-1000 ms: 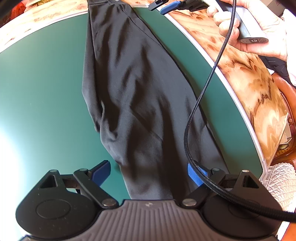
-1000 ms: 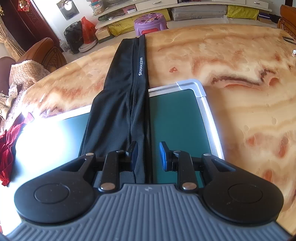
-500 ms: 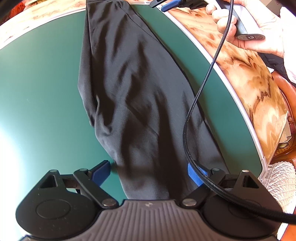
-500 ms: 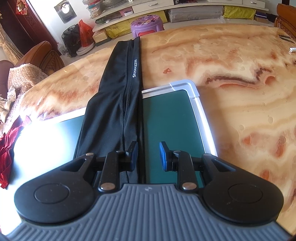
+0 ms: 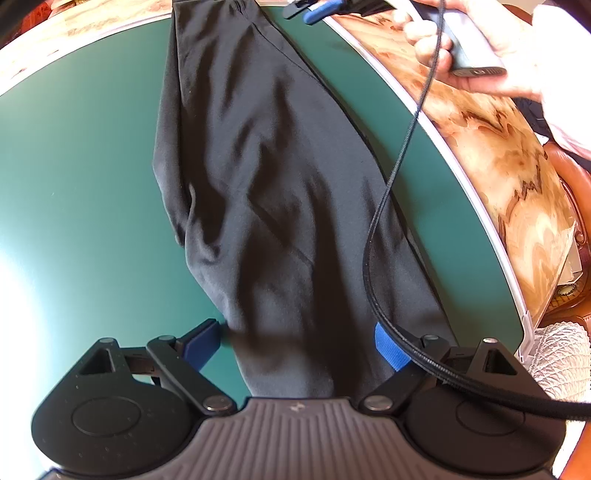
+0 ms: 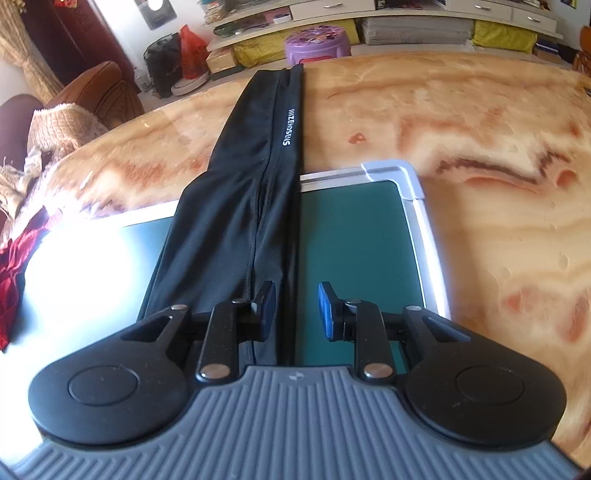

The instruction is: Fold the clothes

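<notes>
One black garment (image 5: 280, 192), seemingly trousers

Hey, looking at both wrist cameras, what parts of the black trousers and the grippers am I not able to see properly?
- Left wrist view: the near end of the black trousers runs under the left gripper body, so its edge is hidden.
- Left wrist view: the right gripper is cut off by the top edge.
- Right wrist view: the trousers' far end drops past the marble table rim.
- Right wrist view: glare whites out the green mat at left.

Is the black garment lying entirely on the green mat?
No, the black garment runs past the green mat onto the marble table.
</notes>
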Available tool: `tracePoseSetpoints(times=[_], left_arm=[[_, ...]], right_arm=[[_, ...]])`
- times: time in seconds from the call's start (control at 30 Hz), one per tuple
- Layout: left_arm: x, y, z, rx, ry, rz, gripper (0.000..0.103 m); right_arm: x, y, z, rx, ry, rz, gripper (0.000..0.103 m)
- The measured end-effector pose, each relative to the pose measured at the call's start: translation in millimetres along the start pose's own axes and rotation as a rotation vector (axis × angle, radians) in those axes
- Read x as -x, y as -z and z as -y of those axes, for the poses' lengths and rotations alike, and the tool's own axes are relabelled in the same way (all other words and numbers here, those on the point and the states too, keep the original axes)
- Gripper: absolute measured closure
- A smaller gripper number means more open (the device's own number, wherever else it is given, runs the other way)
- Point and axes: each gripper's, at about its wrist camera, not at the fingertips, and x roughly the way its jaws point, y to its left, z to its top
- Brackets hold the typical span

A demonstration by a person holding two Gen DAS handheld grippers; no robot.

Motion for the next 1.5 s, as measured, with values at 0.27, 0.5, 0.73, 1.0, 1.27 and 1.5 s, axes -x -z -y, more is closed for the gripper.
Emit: tracePoseSetpoints(times=[0.27, 0.5, 0.73, 1.0, 1.27, 1.5], left_arm=[[-3.5, 0.4, 6.7, 0.004, -0.001, -0.002, 0.009], [-5.8, -1.5, 5.4, 0.013, 0.0, -0.003, 0.009], [-1.8, 1.6, 0.1, 0.017, -0.004, 0.0, 0.009], [-2.3, 2.9, 0.5, 0.012, -0.006, 0.004, 0.009], [-1.6, 3.3, -1.7, 0.021, 0.002, 0.005, 0.009], [-0.8, 4.5, -3.0, 0.021, 0.006, 0.008, 0.009]], right_arm=[[-27.3, -11.6, -12.0, 0.05, -0.005, -0.042, 0.073], [-34.8, -10.1, -22.7, 0.126, 0.03, -0.067, 0.087], [-29.6, -8.9, -24.2, 0.16, 0.1, -0.049, 0.09], [-34.0, -9.9, -30.8, 0.174, 0.054, -0.073, 0.09], [-35.7, -10.4, -30.5, 0.156, 0.066, -0.078, 0.099], [-26.8, -6.2, -35.9, 0.185, 0.108, -0.041, 0.101]])
